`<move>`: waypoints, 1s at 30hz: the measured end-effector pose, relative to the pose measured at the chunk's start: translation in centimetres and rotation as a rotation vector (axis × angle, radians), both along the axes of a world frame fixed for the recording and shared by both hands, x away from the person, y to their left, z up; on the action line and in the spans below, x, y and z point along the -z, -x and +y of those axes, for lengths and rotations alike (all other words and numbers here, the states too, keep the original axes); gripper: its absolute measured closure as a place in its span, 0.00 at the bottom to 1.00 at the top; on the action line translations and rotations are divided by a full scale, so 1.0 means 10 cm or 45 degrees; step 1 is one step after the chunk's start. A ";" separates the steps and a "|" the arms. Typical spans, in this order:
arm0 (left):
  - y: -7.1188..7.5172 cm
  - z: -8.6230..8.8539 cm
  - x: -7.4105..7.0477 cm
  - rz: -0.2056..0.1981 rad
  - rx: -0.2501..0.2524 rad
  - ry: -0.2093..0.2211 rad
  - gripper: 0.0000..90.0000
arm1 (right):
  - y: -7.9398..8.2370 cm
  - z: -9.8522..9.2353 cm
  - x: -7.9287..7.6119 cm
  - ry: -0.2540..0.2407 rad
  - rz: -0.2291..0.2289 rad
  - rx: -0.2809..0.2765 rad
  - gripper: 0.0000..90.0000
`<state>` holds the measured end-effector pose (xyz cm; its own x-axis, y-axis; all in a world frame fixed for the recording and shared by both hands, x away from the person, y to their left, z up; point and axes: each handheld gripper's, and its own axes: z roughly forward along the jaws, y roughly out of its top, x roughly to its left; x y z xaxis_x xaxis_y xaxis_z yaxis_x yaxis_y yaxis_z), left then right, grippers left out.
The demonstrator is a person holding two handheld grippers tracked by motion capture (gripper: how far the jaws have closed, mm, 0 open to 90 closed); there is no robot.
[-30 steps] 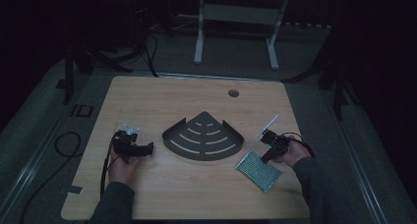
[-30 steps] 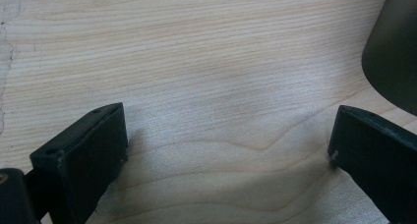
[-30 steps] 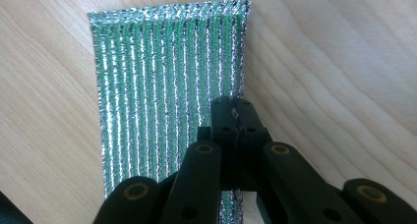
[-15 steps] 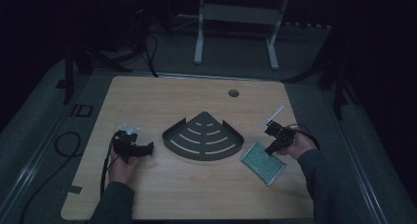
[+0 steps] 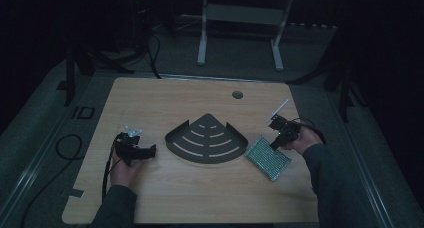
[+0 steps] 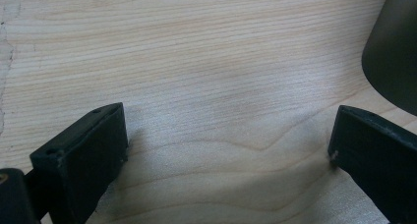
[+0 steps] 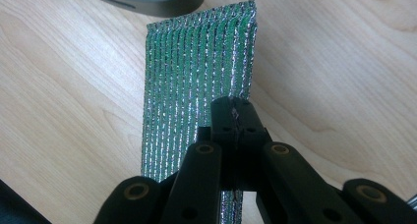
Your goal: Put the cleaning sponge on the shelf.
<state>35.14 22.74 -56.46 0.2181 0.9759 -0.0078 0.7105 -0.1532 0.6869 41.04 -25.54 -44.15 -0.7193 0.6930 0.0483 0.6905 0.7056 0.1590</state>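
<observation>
Since the earlier frame the right claw [image 5: 278, 136] has lifted and drawn toward 1 o'clock, raising one edge of the pad [image 5: 268, 157]; the left claw [image 5: 141, 151] has held position. The right claw is clamped shut on the pad's edge [image 7: 235, 111]. The pad lies on the worktop [image 5: 200, 198] at 4 o'clock of the tray [image 5: 206, 139], just beside its rim, its far end apparently still resting on the wood. The left claw stands wide and empty, low over the worktop at 9 o'clock of the tray. To do the lift well, keep the grip firm on the thin edge, raise steadily, and clear the tray rim before carrying across. Count: one pad, one tray, two claws.
</observation>
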 end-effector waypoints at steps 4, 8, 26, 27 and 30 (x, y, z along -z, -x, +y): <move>0.00 0.00 0.00 0.000 0.000 0.000 0.02 | -0.02 0.01 -0.07 0.003 -0.012 0.010 1.00; 0.00 0.00 0.00 0.000 0.000 0.000 0.02 | -0.05 0.01 -0.13 0.009 -0.024 0.012 1.00; 0.00 0.00 0.00 -0.004 -0.005 0.005 0.02 | -0.13 0.03 -0.32 0.005 -0.057 0.023 1.00; 0.00 0.00 0.00 -0.002 -0.003 0.003 0.02 | -0.13 0.03 -0.33 0.010 -0.056 0.029 1.00; 0.00 0.00 0.00 -0.001 -0.002 0.001 0.02 | -0.13 0.02 -0.36 0.011 -0.067 0.028 1.00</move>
<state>35.14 22.73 -56.46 0.2169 0.9762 -0.0088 0.7103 -0.1516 0.6874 42.38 -25.30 -40.54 -0.7055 0.7087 0.0047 0.6966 0.6921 0.1890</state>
